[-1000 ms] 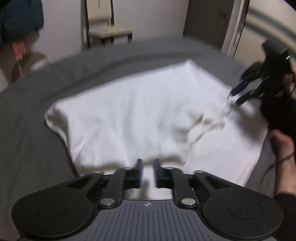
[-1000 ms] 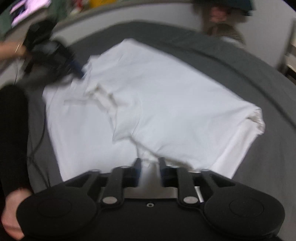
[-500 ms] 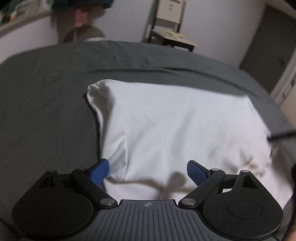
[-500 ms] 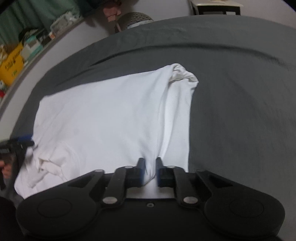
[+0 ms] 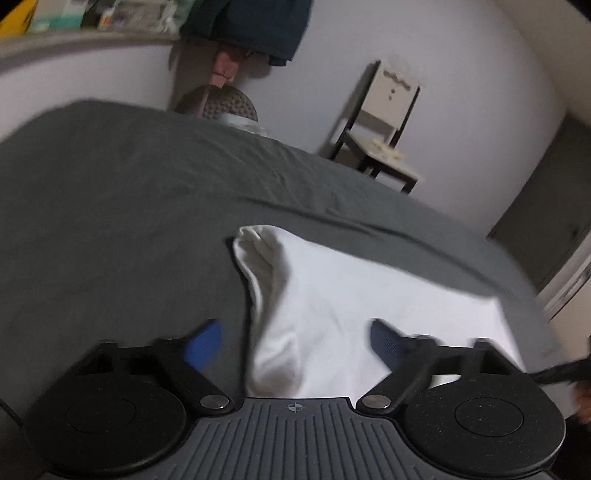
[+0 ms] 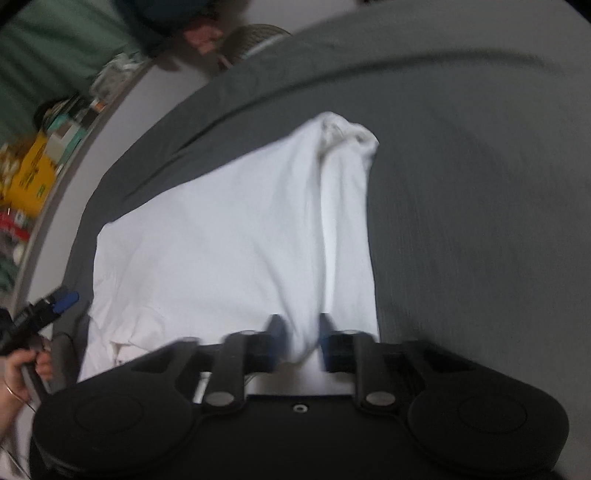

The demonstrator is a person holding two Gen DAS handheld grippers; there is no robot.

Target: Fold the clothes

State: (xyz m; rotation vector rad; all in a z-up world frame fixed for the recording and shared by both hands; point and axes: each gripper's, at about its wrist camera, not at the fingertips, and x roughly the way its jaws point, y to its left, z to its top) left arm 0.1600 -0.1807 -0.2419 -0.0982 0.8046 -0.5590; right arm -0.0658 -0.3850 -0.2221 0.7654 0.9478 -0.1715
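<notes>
A white shirt (image 5: 332, 295) lies folded on the grey bed sheet (image 5: 110, 206), its bunched corner pointing toward the far wall. My left gripper (image 5: 294, 343) stands open wide just above the shirt's near left edge, with the cloth lying loose between its blue pads (image 5: 205, 345). In the right wrist view the same shirt (image 6: 229, 251) stretches away from me. My right gripper (image 6: 300, 332) is shut on a raised fold of its near edge. The left gripper (image 6: 55, 302) shows at the far left, held in a hand (image 6: 22, 365).
The grey sheet (image 6: 461, 184) spreads bare around the shirt. A chair (image 5: 384, 140) and a grey door (image 5: 546, 199) stand beyond the bed. A woven basket (image 5: 221, 105) sits under hanging dark clothes (image 5: 251, 26). A cluttered shelf (image 6: 33, 166) runs along the left.
My left gripper let go of the shirt, opened wide and swung toward its left edge. My right gripper kept its hold on the fold and carried it across, so the shirt lies folded over.
</notes>
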